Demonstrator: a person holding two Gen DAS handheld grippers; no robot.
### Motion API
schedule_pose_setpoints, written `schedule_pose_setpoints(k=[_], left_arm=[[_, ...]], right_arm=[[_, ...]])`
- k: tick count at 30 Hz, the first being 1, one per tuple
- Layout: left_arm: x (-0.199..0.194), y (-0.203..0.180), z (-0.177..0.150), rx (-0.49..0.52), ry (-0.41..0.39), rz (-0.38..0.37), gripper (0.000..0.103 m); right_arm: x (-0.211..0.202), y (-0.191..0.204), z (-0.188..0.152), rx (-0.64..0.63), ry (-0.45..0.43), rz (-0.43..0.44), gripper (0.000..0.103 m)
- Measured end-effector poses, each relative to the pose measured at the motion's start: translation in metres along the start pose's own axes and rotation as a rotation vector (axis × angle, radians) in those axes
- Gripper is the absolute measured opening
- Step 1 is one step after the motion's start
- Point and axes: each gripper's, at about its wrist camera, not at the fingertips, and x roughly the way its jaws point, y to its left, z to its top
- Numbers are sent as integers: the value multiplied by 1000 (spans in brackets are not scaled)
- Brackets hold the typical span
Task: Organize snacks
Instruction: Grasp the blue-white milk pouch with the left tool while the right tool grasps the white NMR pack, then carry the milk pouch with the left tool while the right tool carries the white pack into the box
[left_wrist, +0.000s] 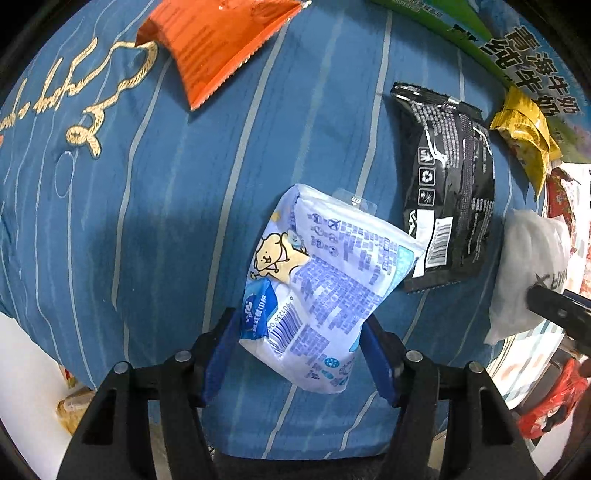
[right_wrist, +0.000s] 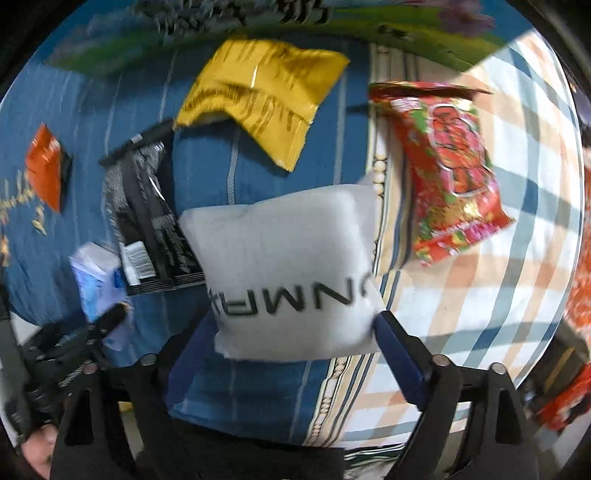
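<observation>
My left gripper (left_wrist: 299, 354) is shut on a white and blue snack packet (left_wrist: 321, 280) with a cartoon figure, held above the blue striped bedding (left_wrist: 184, 221). My right gripper (right_wrist: 291, 332) is shut on a white pillow-shaped pack (right_wrist: 284, 273) with black lettering; the same white pack (left_wrist: 528, 273) shows at the right edge of the left wrist view. On the bedding lie a black packet (left_wrist: 450, 184), a yellow packet (right_wrist: 262, 92), an orange packet (left_wrist: 218, 44) and a red patterned packet (right_wrist: 450, 170). The right wrist view is motion-blurred.
A green and blue milk carton box (left_wrist: 517, 48) stands at the far right of the bed. A plaid sheet (right_wrist: 480, 295) covers the right side. Another red packet (left_wrist: 554, 398) lies low at the right. The bed edge and pale floor (left_wrist: 26, 387) are at lower left.
</observation>
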Motion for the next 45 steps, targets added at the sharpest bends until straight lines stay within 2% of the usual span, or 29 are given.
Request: schedule_pose_setpoints(k=[2,5,9,12,18,26,28,32,33,37,39,40,41,45], left_arm=[[-3,-4,0,-4,-6,1,62],[-8,-7,-6,-8,-24,8,60],[-22,-12,-16,-5,-63,16,58],[-32,-17,-24,2,-93,20,54],[-46,-23,-39,15,-122,9,44],[-71,-25,-55,48,-126,-41,43],[-83,-22,-63,58,-143,-51,43],[-119,-33,-76,97,-215,-57,43],[-130,-39,-79,112,-239,-57,43],[-170,-56,-78,186,-319,-62,43],[-190,-68,-70,222,-353,-77,43],[-199,-76,-67,238,-370,-81,43],[-204,-75,-57,251,-382,-87,43],[-235,-92,-39,292,-446,-100,43]], right_arm=[[7,-6,3,18,10,-25,93],[12,-23,3,91,-3,27,87],[-4,-43,-8,149,-35,42,73],[-17,-51,-26,165,-50,34,68],[-37,-62,-66,173,-55,48,65],[-58,-73,-131,157,-81,85,64],[-60,-62,-149,163,-92,97,64],[-98,-74,-184,179,-148,123,64],[-103,-81,-174,181,-163,126,64],[-156,-96,-186,199,-248,142,64],[-187,-92,-176,210,-284,152,64],[-202,-97,-182,213,-307,154,64],[-205,-94,-173,216,-322,158,64],[-241,-88,-174,216,-387,161,64]])
